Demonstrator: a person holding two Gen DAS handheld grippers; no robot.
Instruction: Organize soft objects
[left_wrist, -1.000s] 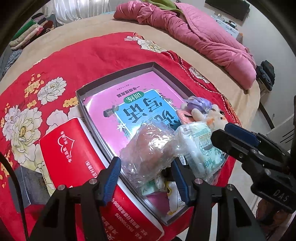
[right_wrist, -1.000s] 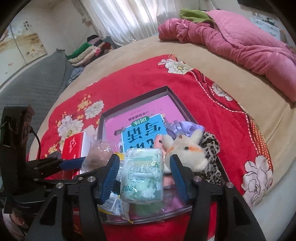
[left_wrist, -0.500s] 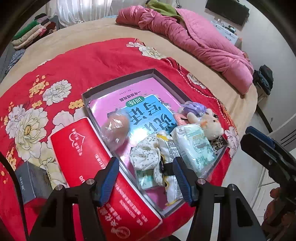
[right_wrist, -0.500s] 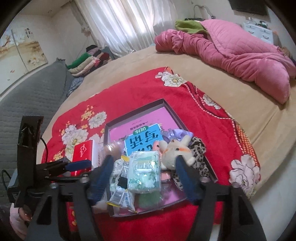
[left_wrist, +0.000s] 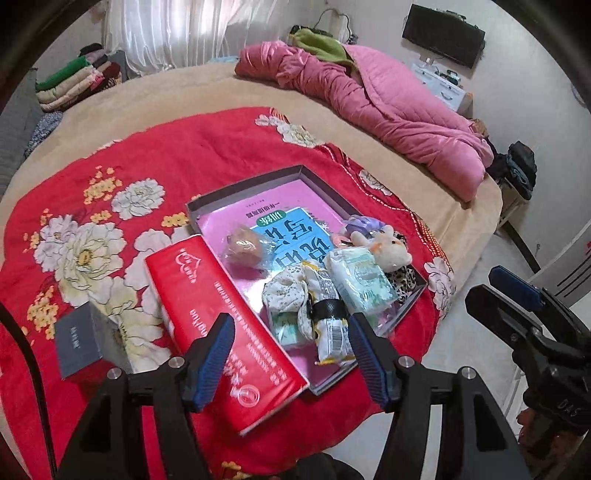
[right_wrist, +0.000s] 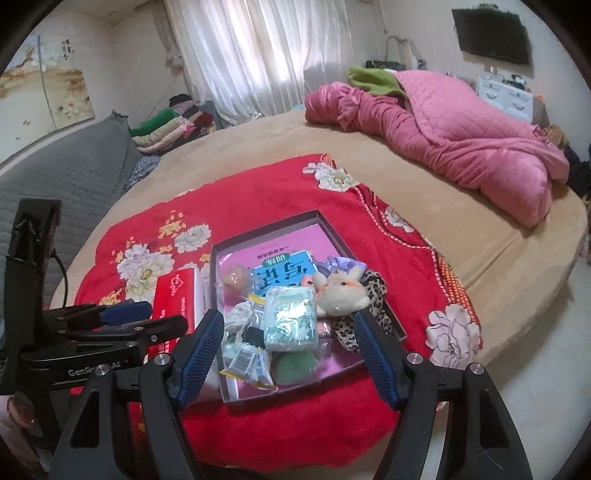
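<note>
Center frame, shallow box (left_wrist: 243, 186) on red blanket (left_wrist: 177, 155) holds plush toy (left_wrist: 388, 247), tissue pack (left_wrist: 360, 280), wrapped bun (left_wrist: 243, 245). My left gripper (left_wrist: 291, 354) opening, empty; right gripper (right_wrist: 288, 350) wide apart, empty.

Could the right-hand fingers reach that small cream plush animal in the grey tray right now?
Probably yes. The small cream plush animal lies on top at the grey tray's right side, nothing covering it. The right gripper is open and empty, just ahead of it. The leopard-print cloth beside the toy might get pinched too.
</note>
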